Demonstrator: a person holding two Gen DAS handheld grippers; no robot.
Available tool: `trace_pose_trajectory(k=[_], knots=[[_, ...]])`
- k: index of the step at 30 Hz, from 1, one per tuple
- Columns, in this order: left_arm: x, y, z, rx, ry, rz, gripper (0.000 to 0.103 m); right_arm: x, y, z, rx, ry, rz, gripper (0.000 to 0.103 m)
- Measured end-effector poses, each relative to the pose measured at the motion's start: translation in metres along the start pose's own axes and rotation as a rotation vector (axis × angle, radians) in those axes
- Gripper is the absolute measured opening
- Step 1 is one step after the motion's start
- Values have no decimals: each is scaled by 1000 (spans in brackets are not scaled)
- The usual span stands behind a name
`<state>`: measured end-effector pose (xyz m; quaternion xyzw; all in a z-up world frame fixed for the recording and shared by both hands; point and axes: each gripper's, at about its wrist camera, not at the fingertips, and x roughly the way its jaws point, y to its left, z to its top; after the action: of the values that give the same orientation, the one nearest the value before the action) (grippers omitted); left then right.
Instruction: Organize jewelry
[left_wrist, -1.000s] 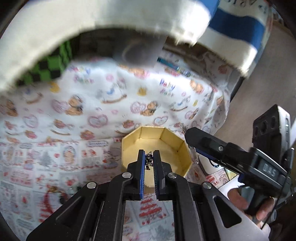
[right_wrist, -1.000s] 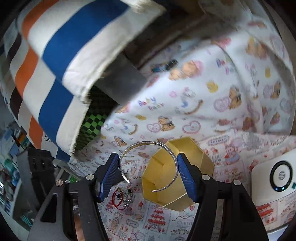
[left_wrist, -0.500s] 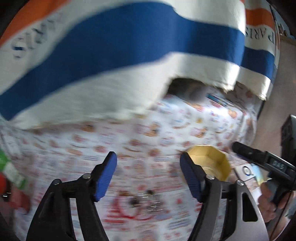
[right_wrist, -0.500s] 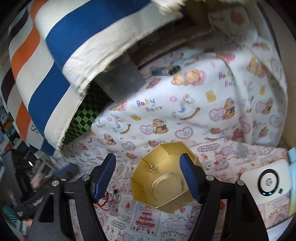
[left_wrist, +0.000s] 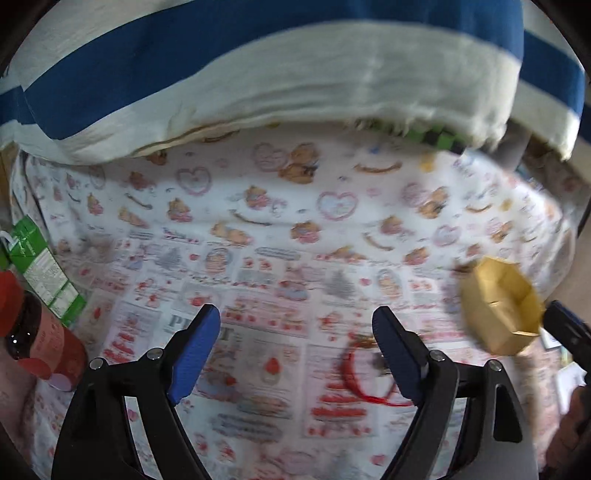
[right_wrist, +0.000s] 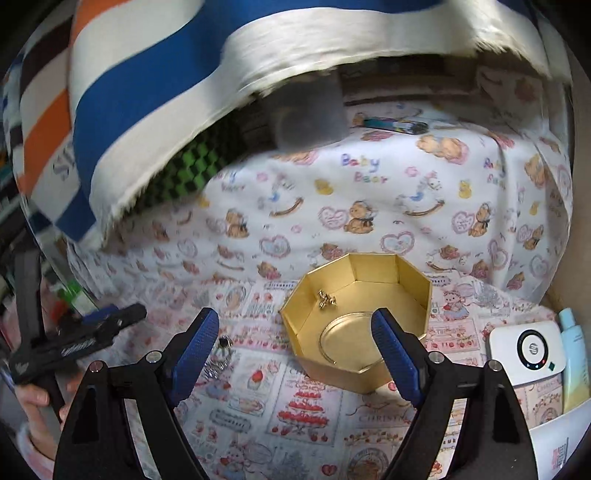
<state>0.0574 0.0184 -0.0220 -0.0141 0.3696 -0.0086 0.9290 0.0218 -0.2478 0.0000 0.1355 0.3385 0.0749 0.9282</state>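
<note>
The gold octagonal cardboard box (right_wrist: 356, 325) stands open on the printed cloth (right_wrist: 388, 206) that covers the tabletop, toward its right edge. Inside it a thin silver bangle (right_wrist: 341, 345) lies flat on the floor of the box, and a small gold trinket (right_wrist: 327, 299) sits near the left wall. Left of the box, on the cloth, lies a small heap of silvery jewelry (right_wrist: 219, 356), and in the left wrist view a red cord bracelet (left_wrist: 360, 373) rests there too, blurred.

The right claw (right_wrist: 295, 354) hangs in front of the box with its blue pads wide apart; they have just been opening and nothing is between them. The left claw (left_wrist: 295, 354) is over the cloth beside the red cord, its pads also wide apart after just opening, gripping nothing.

A white device with a round dial (right_wrist: 524, 352) sits near the tabletop's right edge. A green carton (left_wrist: 40, 273) stands at the left edge. A striped blue, white and orange fabric (right_wrist: 155, 92) overhangs the far edge.
</note>
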Motion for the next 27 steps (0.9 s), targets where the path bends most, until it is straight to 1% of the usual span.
trace_pose_trajectory(k=[2, 3, 5, 9, 10, 12, 13, 14, 15, 16, 17, 18, 20, 21, 22, 24, 26, 27], knots=[[3, 0, -3, 2, 17, -4, 83, 3, 2, -3, 5, 21, 10, 86], [3, -1, -4, -13, 11, -74, 83, 4, 3, -4, 5, 29, 16, 86], [6, -1, -5, -24, 33, -107, 83, 7, 4, -5, -1, 40, 9, 86], [12, -6, -8, -24, 49, -141, 83, 10, 2, -6, -19, 35, -39, 86], [14, -9, -9, -13, 48, -144, 83, 12, 3, -5, -24, 34, -50, 86], [16, -15, -11, 18, 43, -159, 80, 13, 3, -5, -34, 31, -68, 86], [15, -19, -12, 37, 40, -178, 73, 13, 3, -5, -39, 31, -72, 86], [16, -22, -13, 49, 46, -204, 64, 13, 3, -5, -40, 30, -72, 86], [18, -25, -14, 54, 72, -262, 58, 12, 3, -5, -40, 28, -72, 86], [21, -26, -14, 47, 101, -320, 48, 12, 4, -5, -41, 23, -74, 86], [23, -28, -15, 35, 123, -365, 42, 12, 5, -6, -42, 19, -76, 86], [25, -29, -16, 26, 141, -400, 39, 12, 5, -6, -44, 17, -78, 86], [29, -33, -17, 22, 156, -420, 31, 13, 7, -8, -49, 17, -86, 86], [31, -35, -18, 21, 162, -412, 29, 14, 8, -9, -51, 21, -85, 86], [33, -37, -18, 28, 168, -397, 24, 15, 9, -9, -54, 26, -81, 86], [34, -40, -19, 42, 166, -391, 20, 16, 10, -10, -58, 30, -76, 86], [37, -44, -20, 58, 167, -386, 9, 16, 11, -10, -59, 29, -74, 86], [37, -47, -19, 68, 163, -391, 9, 15, 11, -10, -57, 28, -71, 86]])
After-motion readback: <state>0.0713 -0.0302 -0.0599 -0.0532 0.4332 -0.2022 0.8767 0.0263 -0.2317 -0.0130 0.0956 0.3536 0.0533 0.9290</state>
